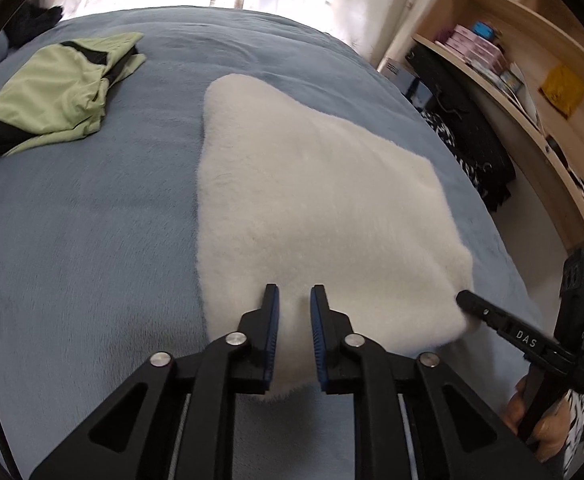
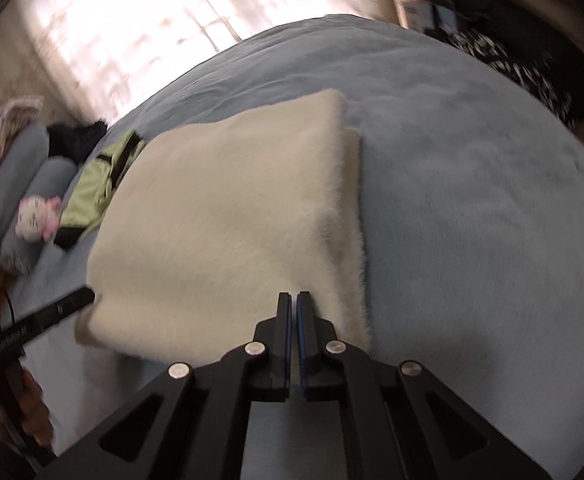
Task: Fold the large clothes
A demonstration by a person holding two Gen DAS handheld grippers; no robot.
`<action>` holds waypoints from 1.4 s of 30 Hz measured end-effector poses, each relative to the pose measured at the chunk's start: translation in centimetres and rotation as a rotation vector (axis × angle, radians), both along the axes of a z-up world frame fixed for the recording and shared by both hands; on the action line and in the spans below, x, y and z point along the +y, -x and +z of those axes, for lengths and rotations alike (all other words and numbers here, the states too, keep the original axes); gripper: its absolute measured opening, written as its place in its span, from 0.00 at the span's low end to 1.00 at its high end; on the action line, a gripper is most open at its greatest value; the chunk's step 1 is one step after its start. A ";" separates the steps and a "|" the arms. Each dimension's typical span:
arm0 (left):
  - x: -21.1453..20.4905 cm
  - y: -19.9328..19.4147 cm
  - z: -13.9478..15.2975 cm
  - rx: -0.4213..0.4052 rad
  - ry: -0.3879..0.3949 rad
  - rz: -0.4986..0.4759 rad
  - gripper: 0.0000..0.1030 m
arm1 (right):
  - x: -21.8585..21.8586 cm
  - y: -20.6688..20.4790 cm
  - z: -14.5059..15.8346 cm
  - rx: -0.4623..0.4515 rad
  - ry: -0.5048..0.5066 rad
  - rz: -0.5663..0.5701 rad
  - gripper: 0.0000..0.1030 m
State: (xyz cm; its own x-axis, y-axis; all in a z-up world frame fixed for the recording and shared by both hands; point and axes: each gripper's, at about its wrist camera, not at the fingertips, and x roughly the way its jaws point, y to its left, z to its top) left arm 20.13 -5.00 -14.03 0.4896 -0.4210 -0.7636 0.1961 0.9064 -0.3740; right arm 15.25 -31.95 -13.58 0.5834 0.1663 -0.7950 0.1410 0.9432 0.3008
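Bedroom, blue-grey bedspread (image 1: pixel 91 220); white fleece garment (image 1: pixel 312 208) lies folded near the bed's front edge, both grippers at its near hem.

Left wrist view: left gripper (image 1: pixel 295 300) sits over the fleece's near edge, jaws narrow with pile bulging between the pads, so it appears to pinch the hem. The right gripper (image 1: pixel 466 300) touches the fleece's near right corner. A green garment (image 1: pixel 59 92) lies well beyond the fleece, to its left; a wooden shelf (image 1: pixel 532 60) stands off to its right. Right wrist view (blurred): right gripper (image 2: pixel 294 300) jaws nearly together at the fleece (image 2: pixel 219 208) hem; whether fabric is caught, cannot tell. Judgement: thick, soft, light, limp fabric; grip both near corners through all layers.
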 end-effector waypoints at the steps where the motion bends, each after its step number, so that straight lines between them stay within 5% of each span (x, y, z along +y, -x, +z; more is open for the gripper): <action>1: 0.0 0.2 0.1 0.000 0.005 0.008 0.21 | -0.1 0.0 -0.1 0.003 -0.015 -0.014 0.03; 4: -0.1 0.8 0.9 -0.005 -0.008 0.035 0.58 | -0.1 -0.1 -0.1 0.016 -0.045 -0.033 0.05; 5: -0.1 1.0 1.2 -0.011 -0.026 0.056 0.79 | -0.1 -0.1 -0.1 0.022 -0.052 -0.031 0.08; 6: 0.1 1.1 1.5 -0.020 -0.028 0.068 0.84 | -0.1 -0.1 0.0 0.027 -0.066 -0.022 0.14; 9: 0.5 1.0 2.4 -0.026 0.006 0.063 0.84 | 0.0 -0.2 0.8 0.023 -0.120 0.010 0.43; 12: 1.1 0.3 3.2 -0.013 0.025 0.086 0.85 | 0.3 -0.3 2.1 0.004 -0.141 0.041 0.60; 16: 2.1 -0.9 4.0 -0.025 0.076 0.110 0.84 | -0.1 -1.0 4.2 -0.030 -0.089 0.084 0.61; 20: 3.0 -2.3 3.8 -0.049 0.087 0.154 0.85 | -2.7 -2.5 5.1 -0.047 -0.090 0.074 0.72; 27: 3.0 -5.5 -0.8 0.110 0.298 0.069 0.95 | -7.2 -6.7 -0.7 0.100 -0.306 0.071 0.73; 32: 1.9 -7.0 -2.2 0.098 0.238 0.005 0.99 | -6.8 -9.2 -5.3 0.186 -0.464 0.143 0.75; 38: 0.8 -9.3 -4.2 0.141 0.166 -0.085 0.99 | -6.0 -11.2 -7.0 0.156 -0.545 0.209 0.79; 42: 1.0 -11.2 -7.8 0.275 0.319 -0.114 1.00 | -5.0 -12.4 -7.3 0.139 -0.539 0.246 0.79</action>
